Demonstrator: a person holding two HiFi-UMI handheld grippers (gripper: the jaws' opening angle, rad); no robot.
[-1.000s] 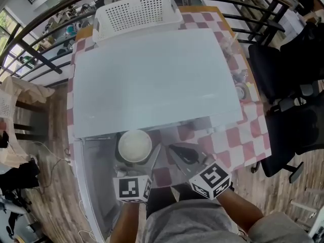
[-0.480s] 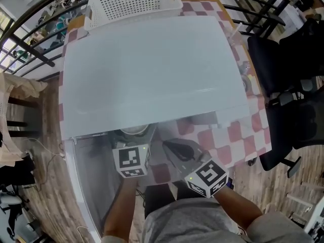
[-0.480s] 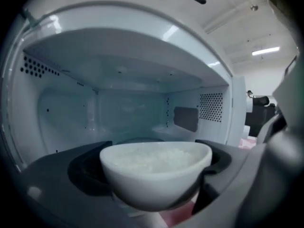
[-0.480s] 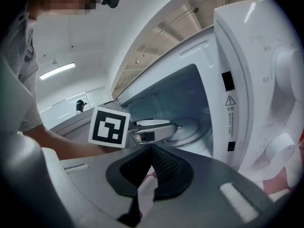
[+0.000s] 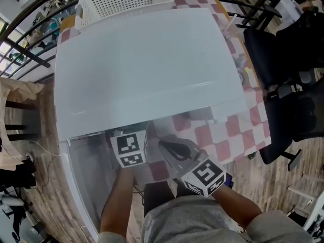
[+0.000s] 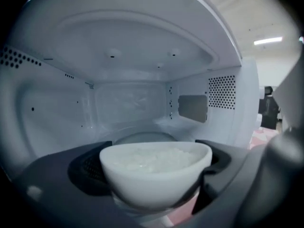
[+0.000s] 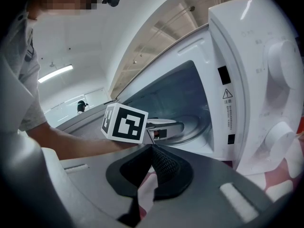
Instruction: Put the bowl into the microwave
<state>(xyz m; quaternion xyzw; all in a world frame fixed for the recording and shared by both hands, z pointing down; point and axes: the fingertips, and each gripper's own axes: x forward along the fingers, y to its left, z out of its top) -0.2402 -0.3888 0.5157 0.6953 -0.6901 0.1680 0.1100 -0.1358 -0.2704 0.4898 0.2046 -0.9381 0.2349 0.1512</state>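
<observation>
— Reach?
— Stretched forward into the boxy, glossy white microwave (image 5: 142, 70), bare forearm (image 5: 119, 196) straight: left gripper (image 6: 154, 171). Drawn back outside it, over the checked cloth (image 5: 217, 135): right gripper (image 7: 153, 151), jaws pressed together, empty.
— Load?
— Clamped between the left jaws, within the cavity mouth: smooth round white bowl (image 6: 152, 184), heaped with grainy white filling (image 6: 152, 158).

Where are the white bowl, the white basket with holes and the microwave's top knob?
White round bowl (image 6: 156, 175): left gripper view, front wall.
White holey plastic basket (image 5: 121, 1): head view, perforated side.
Microwave's upper round knob (image 7: 285, 63): right gripper view, its face.
</observation>
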